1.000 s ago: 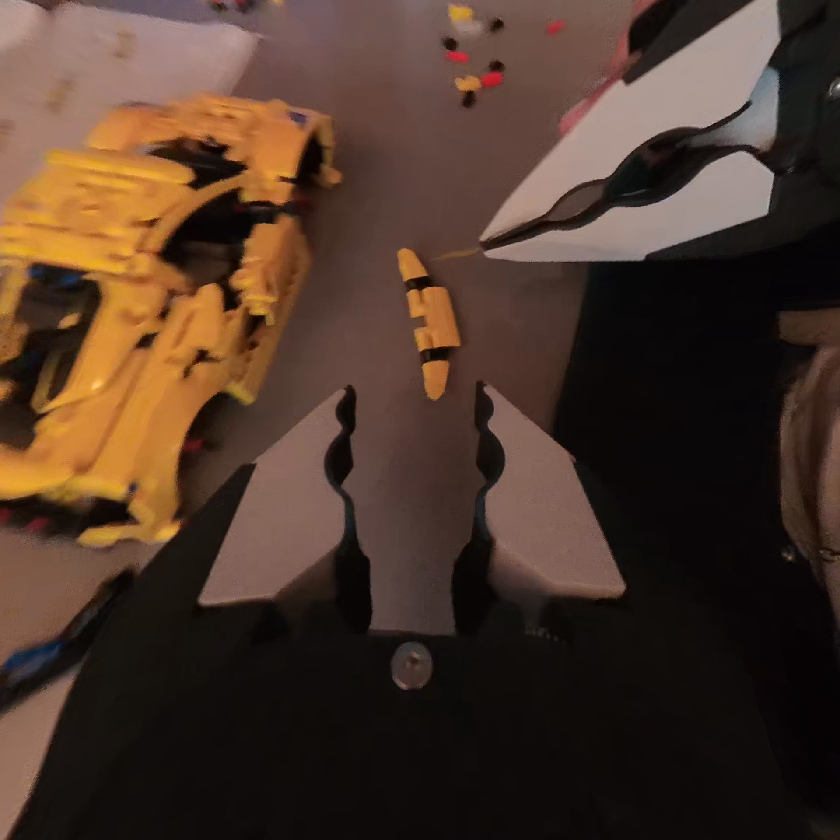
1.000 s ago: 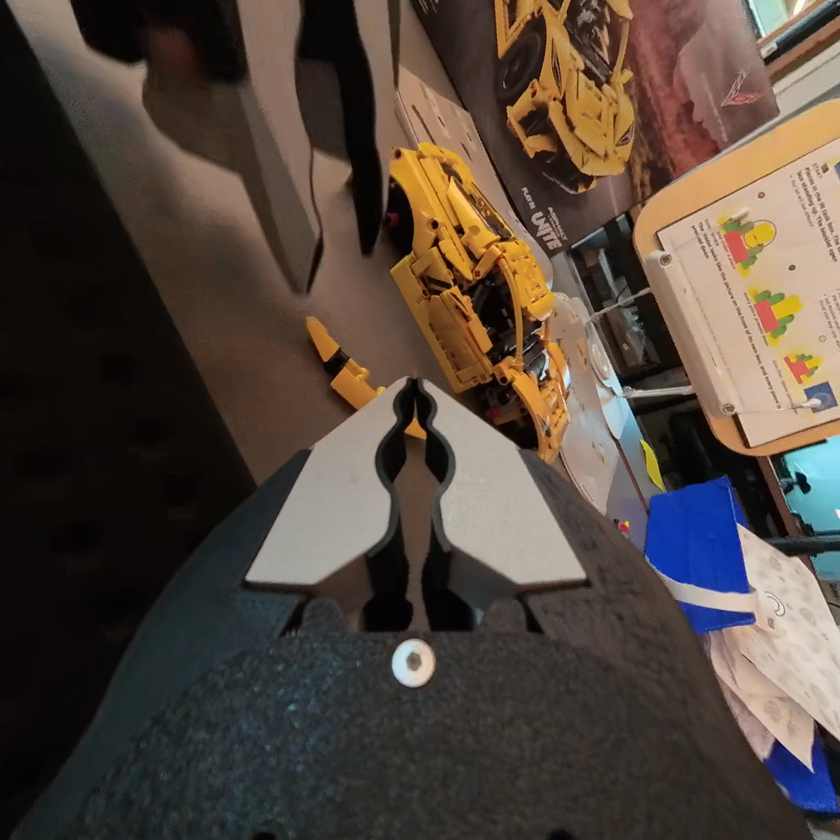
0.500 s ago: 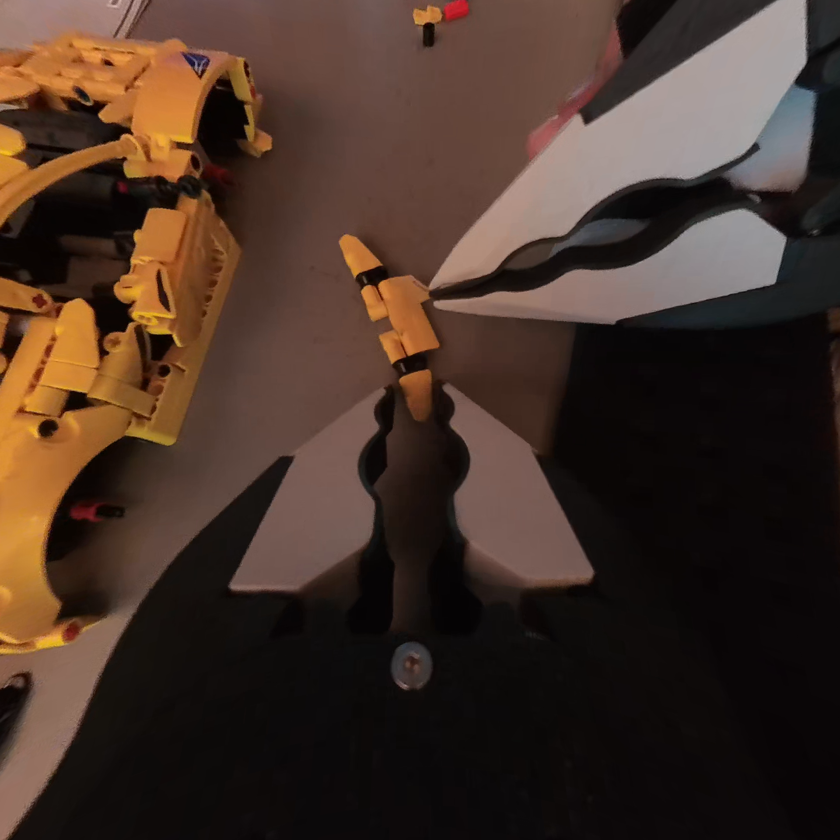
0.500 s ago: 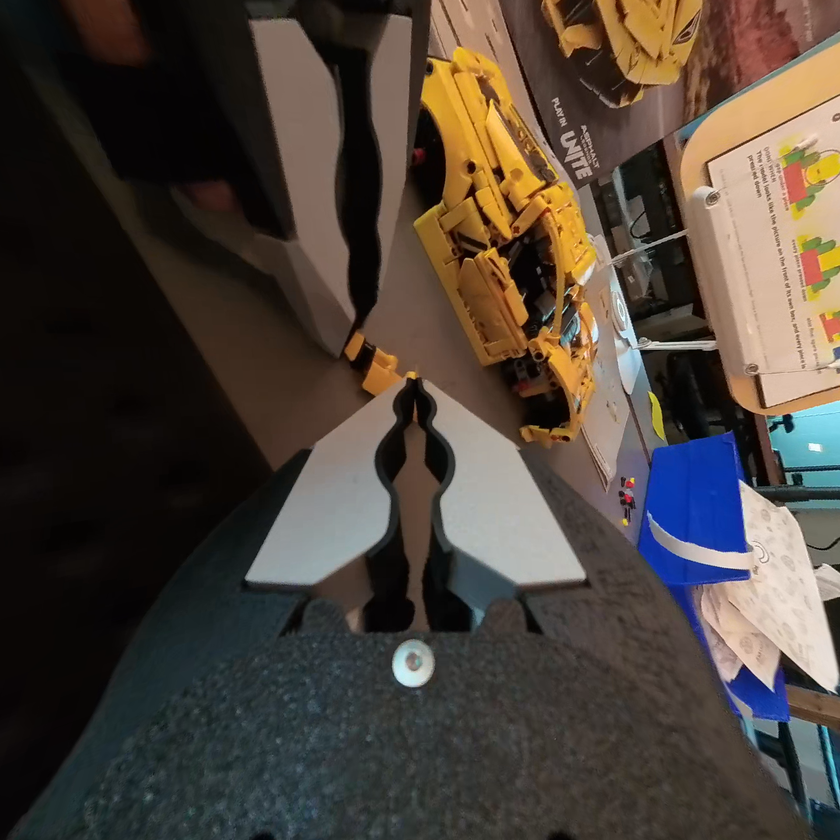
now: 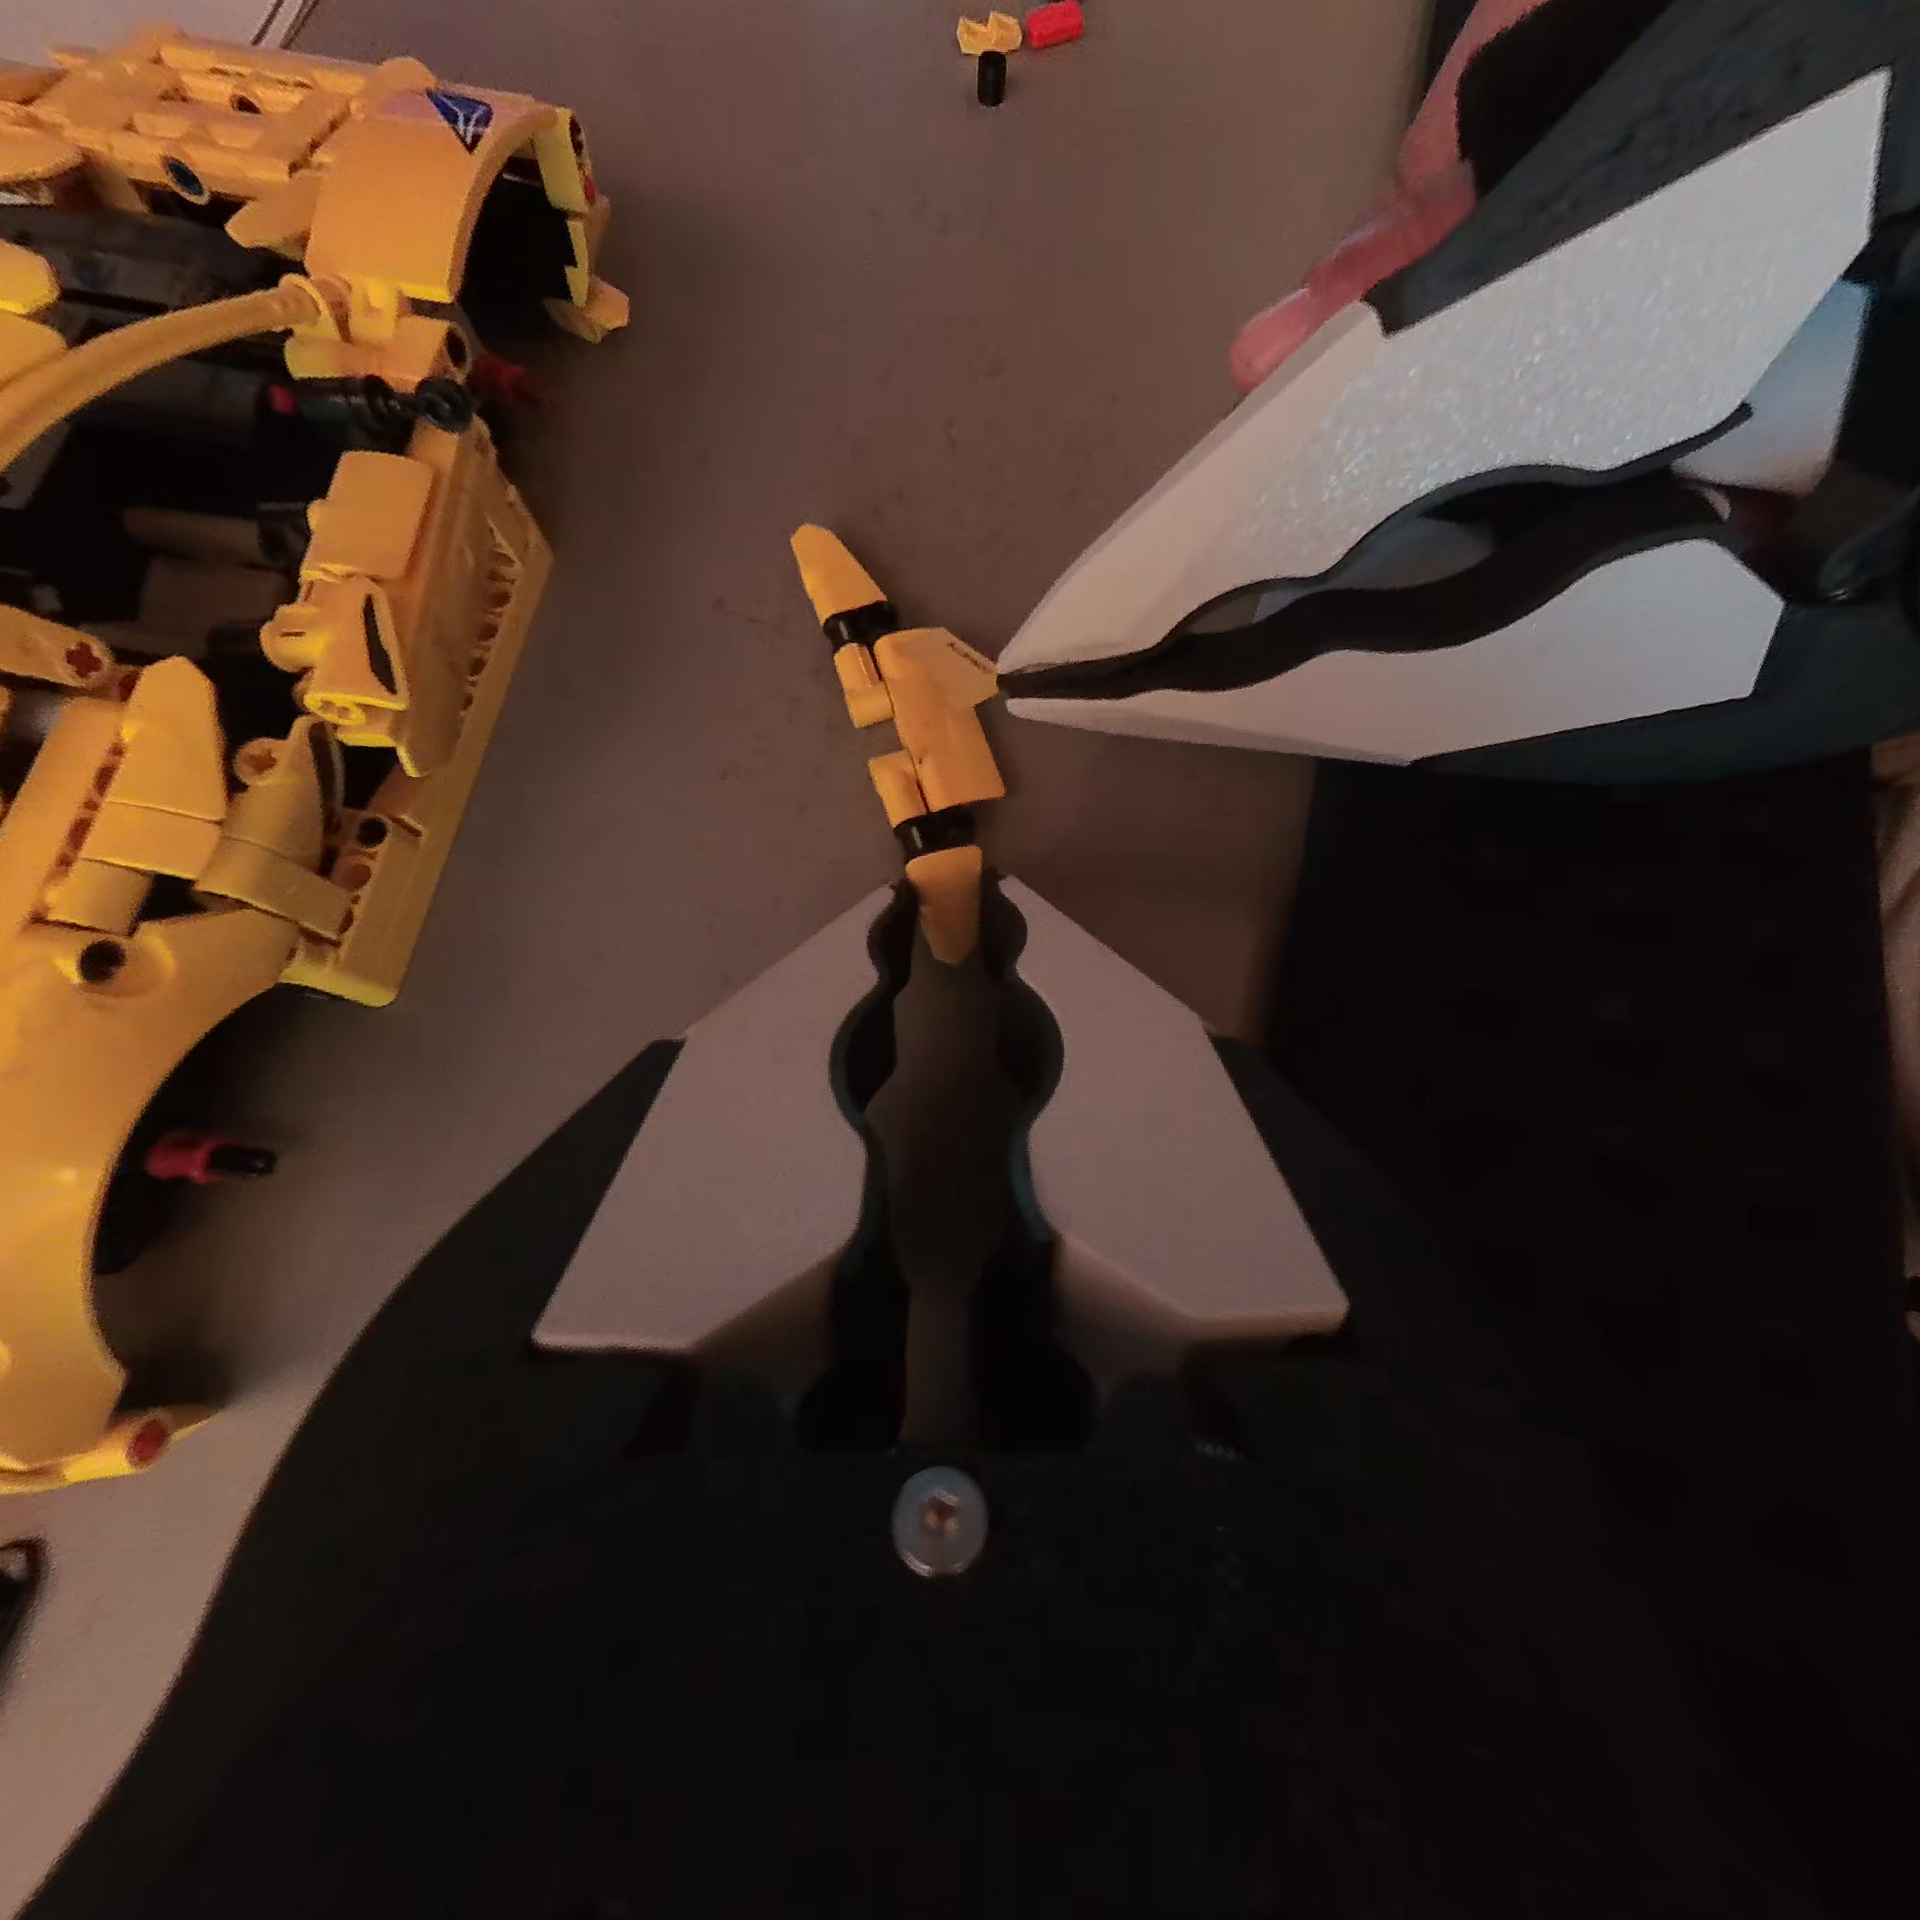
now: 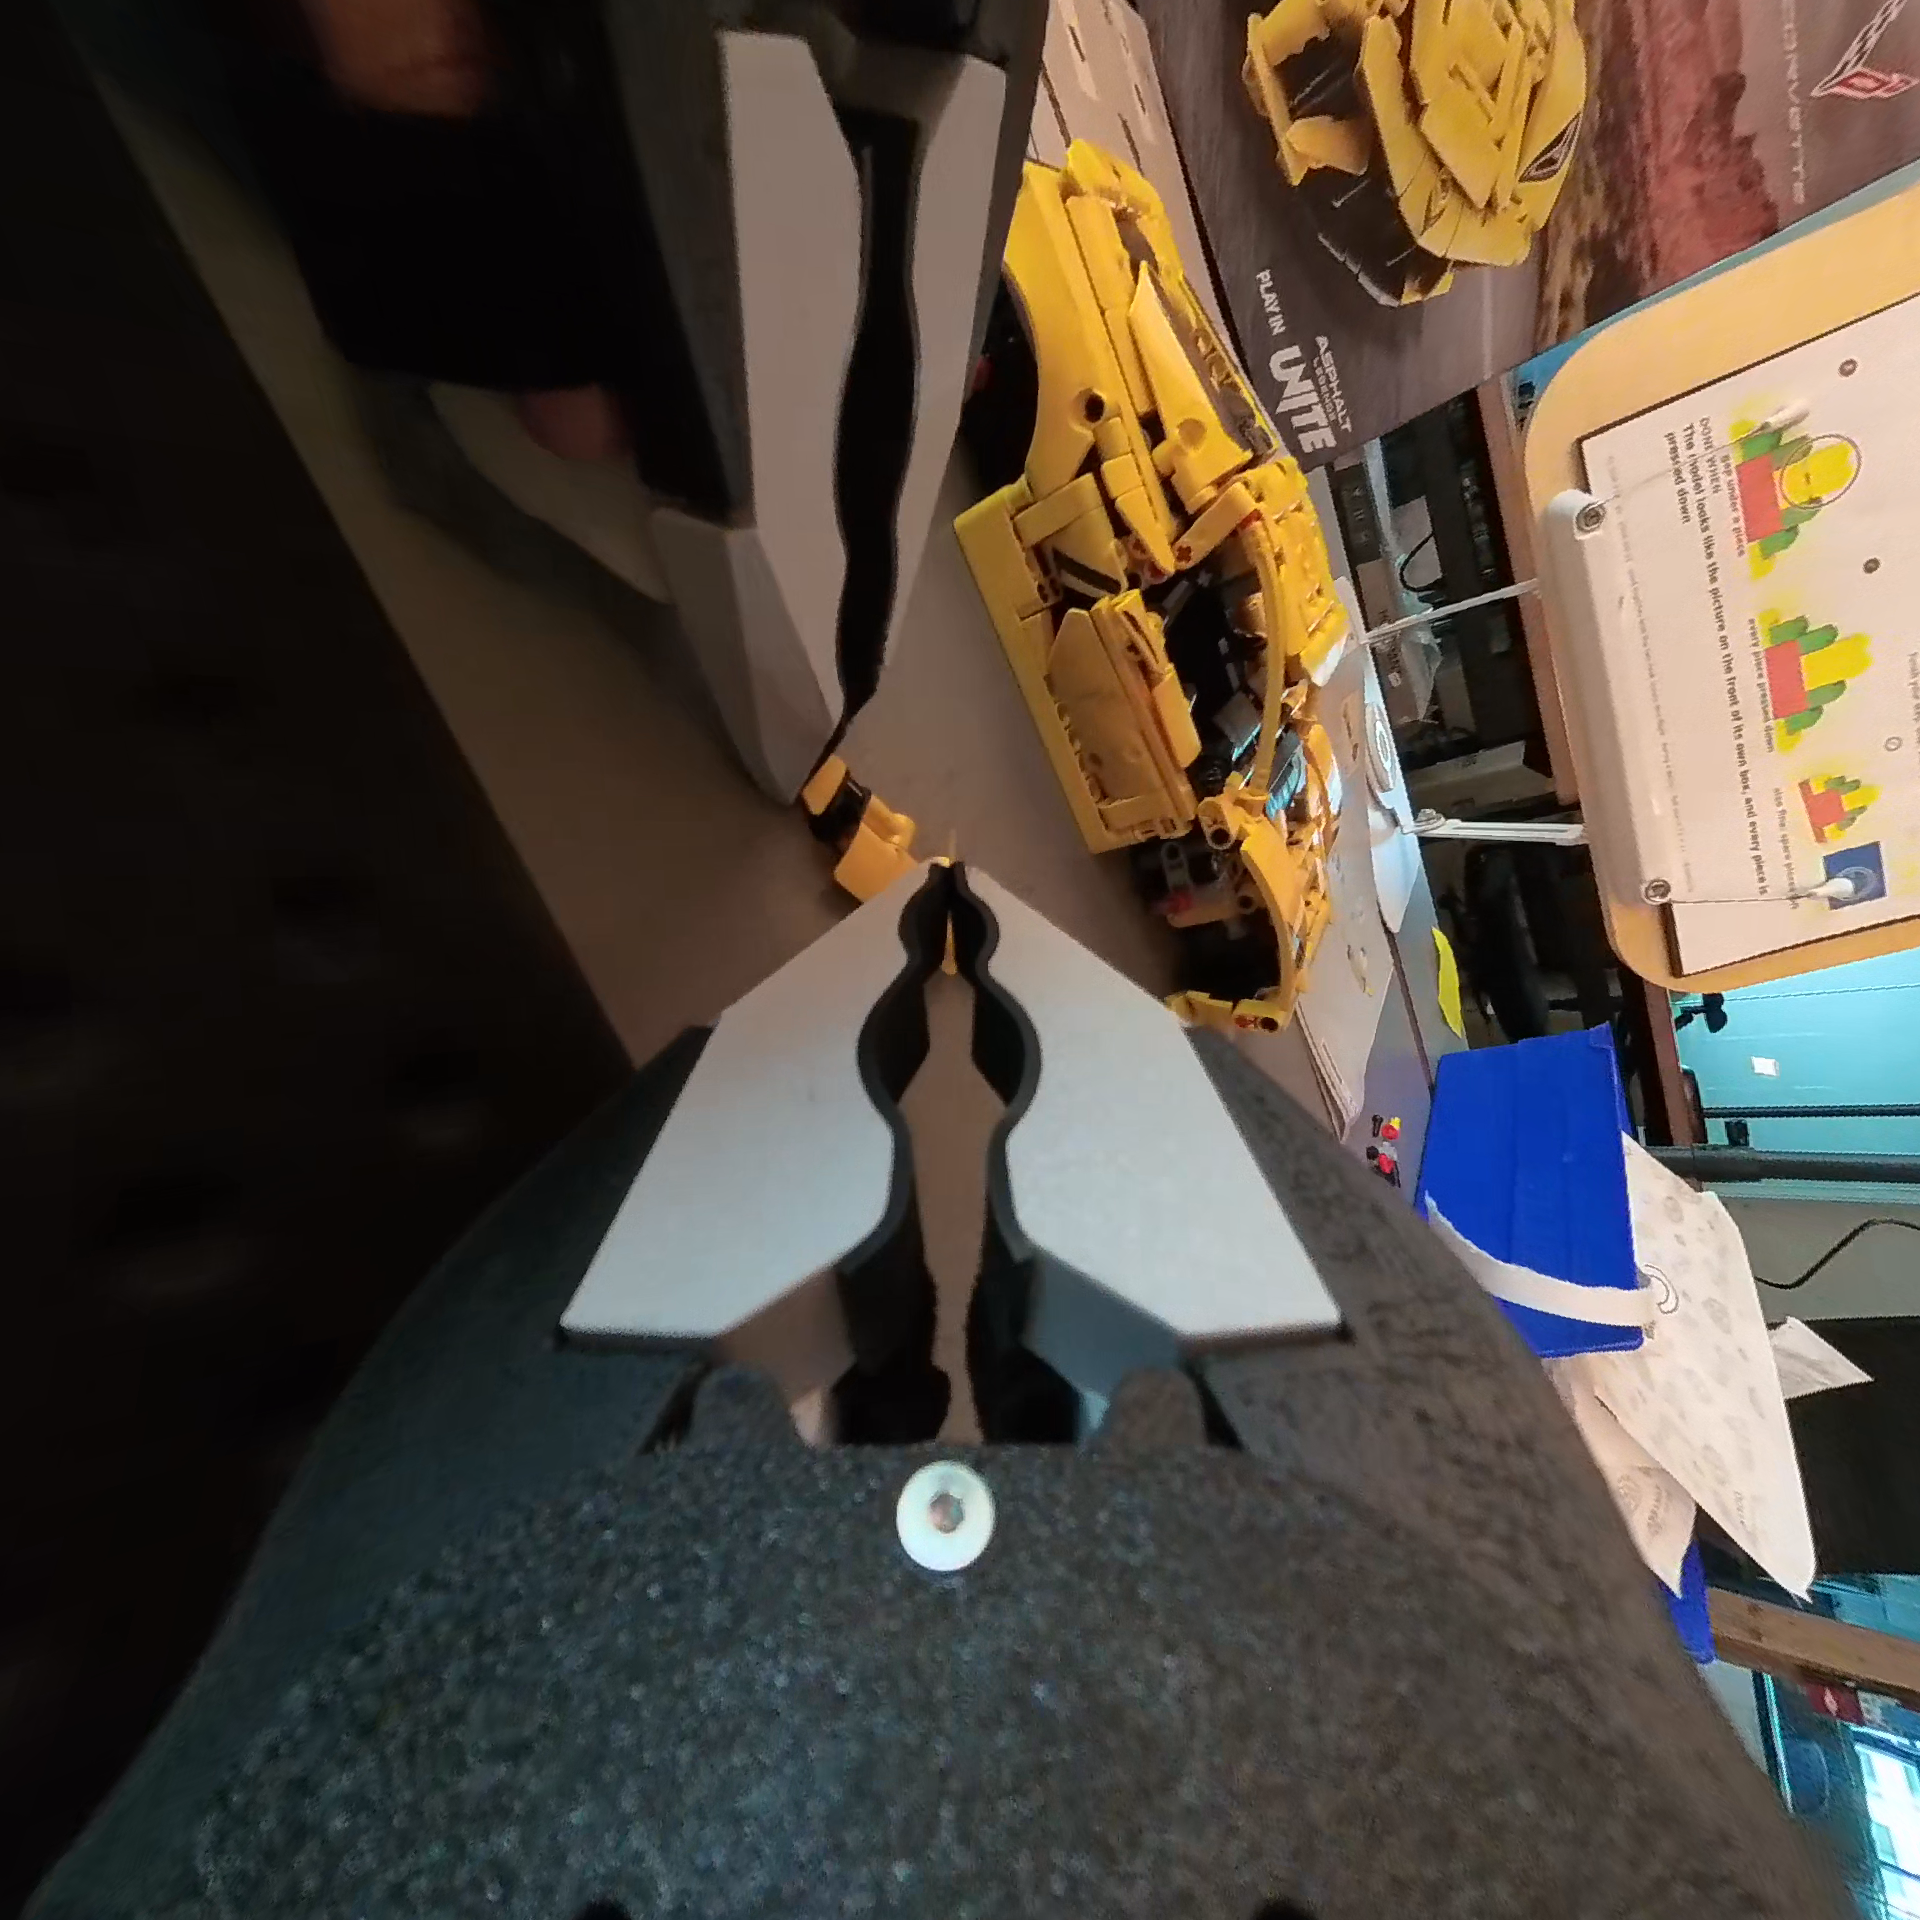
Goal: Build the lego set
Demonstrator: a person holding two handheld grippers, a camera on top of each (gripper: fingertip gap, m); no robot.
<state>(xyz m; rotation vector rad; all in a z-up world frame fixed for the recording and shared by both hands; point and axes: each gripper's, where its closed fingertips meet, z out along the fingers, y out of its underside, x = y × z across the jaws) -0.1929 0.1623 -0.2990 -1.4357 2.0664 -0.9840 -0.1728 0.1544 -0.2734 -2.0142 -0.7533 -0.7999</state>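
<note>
A small yellow piece with two black rings [image 5: 914, 717] lies on the grey table beside the yellow lego car [image 5: 208, 623]. My left gripper [image 5: 948, 894] is shut on the piece's near pointed tip. My right gripper [image 5: 1003, 681] comes in from the right with its jaws shut. Its tip touches the piece's side. In the right wrist view, my right gripper [image 6: 948, 883] pinches a thin yellow sliver [image 6: 948, 935]. The piece [image 6: 868, 831] lies just ahead of it, and my left gripper [image 6: 821, 769] reaches down from the top. The car [image 6: 1164, 623] lies to the right.
Loose yellow, red and black bits [image 5: 1013, 42] lie at the far side. A red and black pin [image 5: 203, 1158] lies by the car. The table edge [image 5: 1288, 883] runs close on the right. The set's box [image 6: 1455, 156], an instruction board [image 6: 1766, 623] and a blue bag [image 6: 1527, 1195] lie beyond the car.
My left gripper moved forward and closed on the piece's near tip. My right gripper moved in until its tip met the piece's side. The piece turned slightly.
</note>
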